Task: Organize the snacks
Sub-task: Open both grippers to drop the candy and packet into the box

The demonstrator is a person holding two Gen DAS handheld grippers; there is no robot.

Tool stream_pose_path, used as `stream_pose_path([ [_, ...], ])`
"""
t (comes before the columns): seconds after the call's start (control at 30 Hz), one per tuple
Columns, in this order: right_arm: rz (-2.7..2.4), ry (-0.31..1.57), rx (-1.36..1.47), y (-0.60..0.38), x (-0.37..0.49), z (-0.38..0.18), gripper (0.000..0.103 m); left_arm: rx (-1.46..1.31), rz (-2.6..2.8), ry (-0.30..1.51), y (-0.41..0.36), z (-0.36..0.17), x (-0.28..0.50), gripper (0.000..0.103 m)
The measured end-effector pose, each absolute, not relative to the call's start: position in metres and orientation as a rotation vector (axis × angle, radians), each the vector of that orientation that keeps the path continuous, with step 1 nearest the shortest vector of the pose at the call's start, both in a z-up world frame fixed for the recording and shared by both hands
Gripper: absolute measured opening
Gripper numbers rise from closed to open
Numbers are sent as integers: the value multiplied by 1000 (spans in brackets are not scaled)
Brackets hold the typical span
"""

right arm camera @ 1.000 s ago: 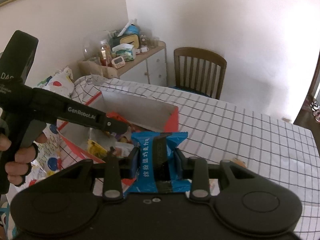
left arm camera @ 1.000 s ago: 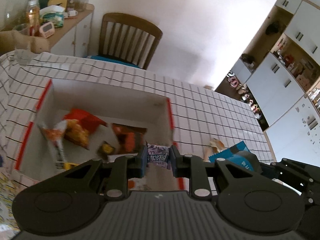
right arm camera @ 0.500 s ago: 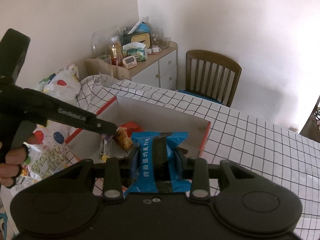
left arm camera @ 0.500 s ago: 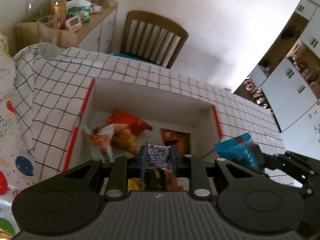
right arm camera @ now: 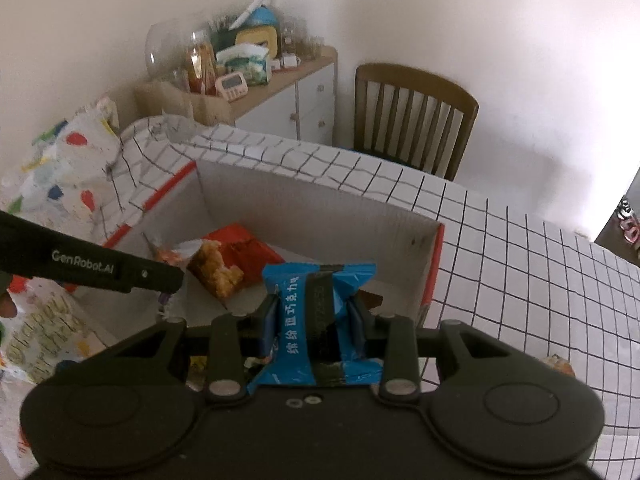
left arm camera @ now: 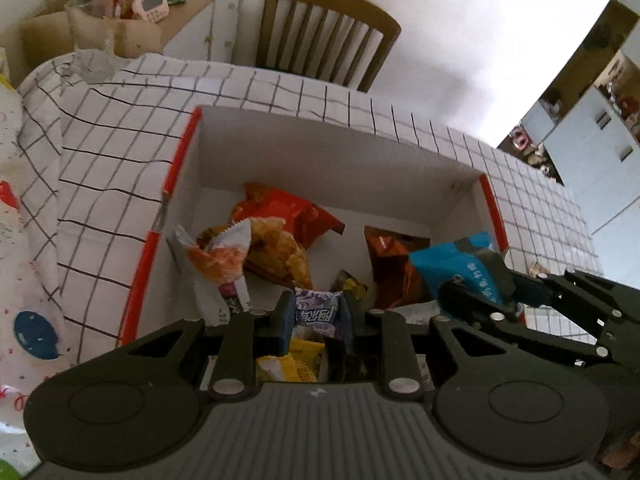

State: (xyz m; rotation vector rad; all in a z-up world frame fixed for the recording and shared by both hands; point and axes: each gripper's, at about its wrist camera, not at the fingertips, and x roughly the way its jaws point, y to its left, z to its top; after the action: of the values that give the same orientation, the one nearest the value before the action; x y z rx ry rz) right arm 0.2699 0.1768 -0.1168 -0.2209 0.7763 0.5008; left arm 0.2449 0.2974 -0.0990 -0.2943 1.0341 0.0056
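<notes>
Gripper on the left (left arm camera: 316,316) is clamped on a small purple packet (left arm camera: 318,314), hanging just above the near part of an open white box (left arm camera: 320,148) with red edges. That box sits on a bench (left arm camera: 100,152) covered by a checked cloth. Several snacks already lie inside: a white and orange bag (left arm camera: 220,256) at the left, a red bag (left arm camera: 288,212) behind it, a yellow packet (left arm camera: 300,360) low under the purple one, and a brown foil pack (left arm camera: 392,264) toward the right wall. Further right, the right gripper (right arm camera: 314,312) grips a blue packet (right arm camera: 316,320) over the box's near right corner. Both packets are held in the air, not yet dropped, so two placements seem to remain. One more small snack (right arm camera: 560,362) lies on the cloth to the right of the box, well apart from either gripper, probably still to collect.
</notes>
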Motion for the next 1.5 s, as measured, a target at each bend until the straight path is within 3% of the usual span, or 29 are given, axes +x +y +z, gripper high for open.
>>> stream_pose_path([
  [0.77,510,858,-228,183,270,-152,38,-260,30,1136,285,-143,263,24],
  [1.5,533,805,-133,151,241,-117,63,-232,-9,1054,271,-97,224,28],
])
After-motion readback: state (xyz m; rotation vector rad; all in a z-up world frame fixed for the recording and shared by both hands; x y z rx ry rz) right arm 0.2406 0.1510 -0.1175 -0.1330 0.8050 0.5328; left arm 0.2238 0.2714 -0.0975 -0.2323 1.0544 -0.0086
